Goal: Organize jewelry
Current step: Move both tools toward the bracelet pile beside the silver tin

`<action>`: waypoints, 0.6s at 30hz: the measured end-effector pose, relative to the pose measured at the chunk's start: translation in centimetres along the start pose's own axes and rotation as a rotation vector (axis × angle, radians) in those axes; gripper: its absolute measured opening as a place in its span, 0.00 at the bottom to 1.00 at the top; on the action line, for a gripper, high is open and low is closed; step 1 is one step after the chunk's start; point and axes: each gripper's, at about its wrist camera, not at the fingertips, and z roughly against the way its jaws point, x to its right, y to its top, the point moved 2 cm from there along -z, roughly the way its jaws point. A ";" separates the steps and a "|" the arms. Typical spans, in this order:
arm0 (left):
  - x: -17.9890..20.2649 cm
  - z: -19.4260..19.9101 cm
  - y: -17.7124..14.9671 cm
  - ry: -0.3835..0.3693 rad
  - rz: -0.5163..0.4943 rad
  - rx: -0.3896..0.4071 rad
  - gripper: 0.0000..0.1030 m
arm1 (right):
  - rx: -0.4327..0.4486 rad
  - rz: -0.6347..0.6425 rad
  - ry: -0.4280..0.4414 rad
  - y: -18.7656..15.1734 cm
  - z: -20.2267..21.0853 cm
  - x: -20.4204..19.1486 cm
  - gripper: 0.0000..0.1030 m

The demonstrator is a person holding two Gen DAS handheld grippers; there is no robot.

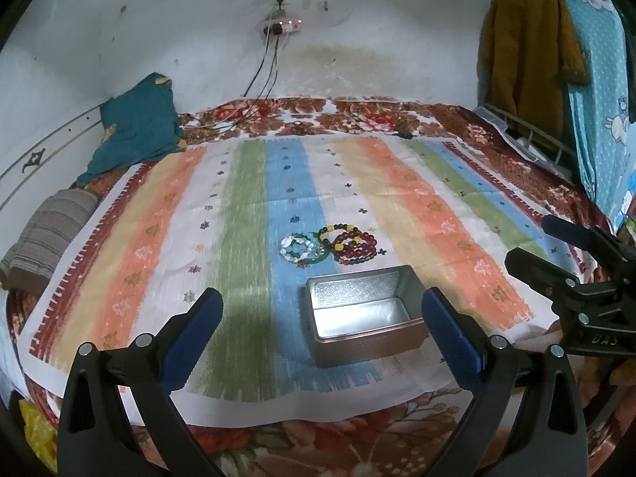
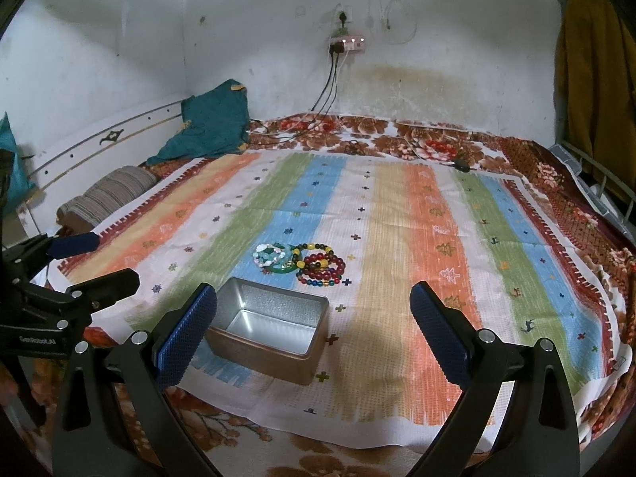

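both claws hang wide open and empty, left claw (image 1: 322,330) and right claw (image 2: 314,334), above the bed. the bracelets (image 1: 332,244) lie heaped and touching on the striped cloth (image 1: 417,214), just beyond the open tin (image 1: 363,314). i judge a pinch could lift several tangled together (beads are slippery), or snag the cloth. nothing blocks the approach; cables (image 1: 246,113) sit well apart.
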 end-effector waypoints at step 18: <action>-0.7 -0.8 0.2 0.013 0.041 -0.040 0.95 | -0.044 -0.008 -0.015 0.1 -1.5 0.0 0.96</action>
